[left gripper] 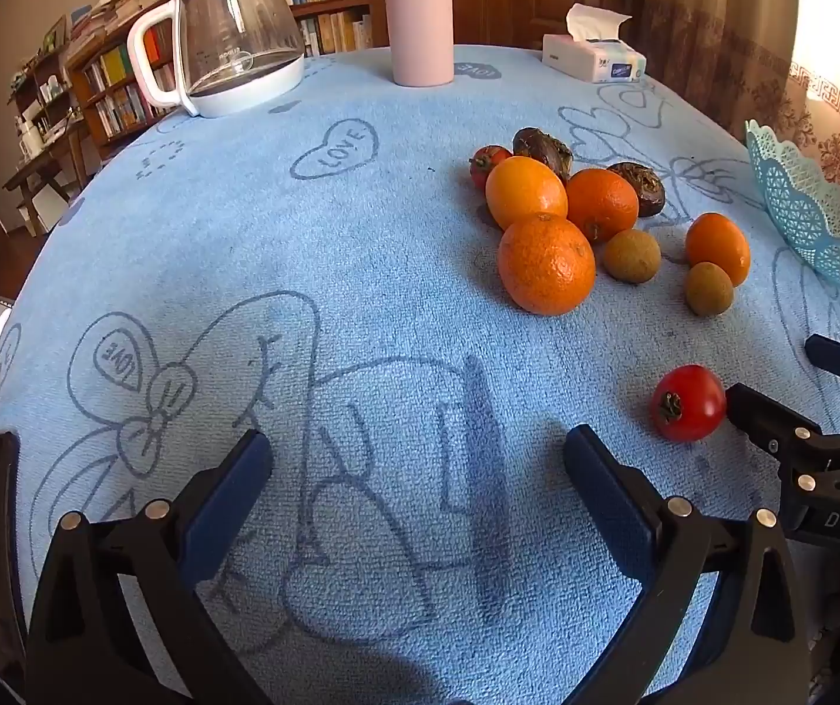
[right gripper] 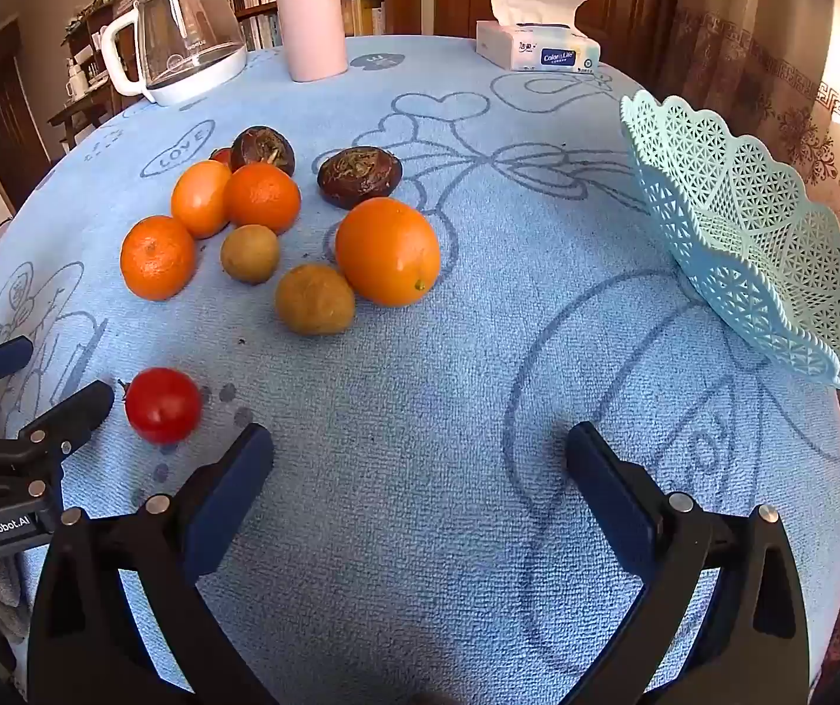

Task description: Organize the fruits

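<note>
On the blue cloth lies a cluster of several oranges [left gripper: 546, 263] [right gripper: 387, 251], two dark wrinkled passion fruits [right gripper: 359, 176], two small brown-green fruits [right gripper: 314, 298] and a small red tomato [left gripper: 487, 164] at the back. Another red tomato [left gripper: 688, 402] [right gripper: 163, 405] lies alone, nearer to me. A light blue lattice basket [right gripper: 743, 235] [left gripper: 813, 211] stands tilted at the table's right edge. My left gripper [left gripper: 420, 470] [right gripper: 64, 370] is open over bare cloth, one fingertip just left of the lone tomato. My right gripper [right gripper: 420, 458] [left gripper: 772, 371] is open and empty, between the tomato and the basket.
At the far side of the table stand a glass kettle [left gripper: 232, 41], a pink flask [left gripper: 417, 12] and a tissue box [left gripper: 593, 59]. Bookshelves and a door are behind the table, a curtain to the right. The table's rounded edge runs close under the basket.
</note>
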Demonstrator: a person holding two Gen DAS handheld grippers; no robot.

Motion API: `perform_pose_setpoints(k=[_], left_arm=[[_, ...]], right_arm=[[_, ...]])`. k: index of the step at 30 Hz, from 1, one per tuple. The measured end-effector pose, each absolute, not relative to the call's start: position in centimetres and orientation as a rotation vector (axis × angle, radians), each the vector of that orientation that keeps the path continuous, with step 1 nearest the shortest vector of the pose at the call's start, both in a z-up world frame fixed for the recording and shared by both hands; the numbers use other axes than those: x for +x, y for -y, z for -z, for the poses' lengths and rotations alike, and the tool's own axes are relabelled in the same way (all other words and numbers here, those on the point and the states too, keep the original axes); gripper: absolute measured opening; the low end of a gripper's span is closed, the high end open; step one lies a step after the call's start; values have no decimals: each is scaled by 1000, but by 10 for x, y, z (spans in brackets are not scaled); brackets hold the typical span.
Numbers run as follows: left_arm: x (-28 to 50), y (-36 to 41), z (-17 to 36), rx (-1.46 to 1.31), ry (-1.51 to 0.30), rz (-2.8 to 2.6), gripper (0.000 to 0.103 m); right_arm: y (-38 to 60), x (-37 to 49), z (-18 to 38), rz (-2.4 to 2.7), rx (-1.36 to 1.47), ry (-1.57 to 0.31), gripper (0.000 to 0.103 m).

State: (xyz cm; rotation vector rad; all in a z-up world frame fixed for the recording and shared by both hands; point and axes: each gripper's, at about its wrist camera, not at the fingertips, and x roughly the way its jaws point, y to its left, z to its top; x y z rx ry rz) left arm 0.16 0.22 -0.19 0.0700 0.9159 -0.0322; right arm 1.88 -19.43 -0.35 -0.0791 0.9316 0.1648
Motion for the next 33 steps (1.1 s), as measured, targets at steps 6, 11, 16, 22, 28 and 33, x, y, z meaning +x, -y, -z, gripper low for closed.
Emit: perform_pose_setpoints(k=[6,11,16,22,28,33], left_arm=[[1,-4,1,68,-916,34,98],[1,-3,2,69,-917,34,98],[1,-2,2,69,-917,33,98],[2,-2,2,69,-917,34,98],[2,-1,0,67,-917,34,98],[1,-1,-1,61,-916,38,98]], right_arm=[[194,19,4,-165,-80,-933,101],[194,19,4,-164,-80,-934,101],[194,19,4,-164,-80,-935,101],[194,18,4,-164,-81,-934,101],[193,16,5,-165,-79,-932,101],[199,18,3,-182,-59,-923,101]])
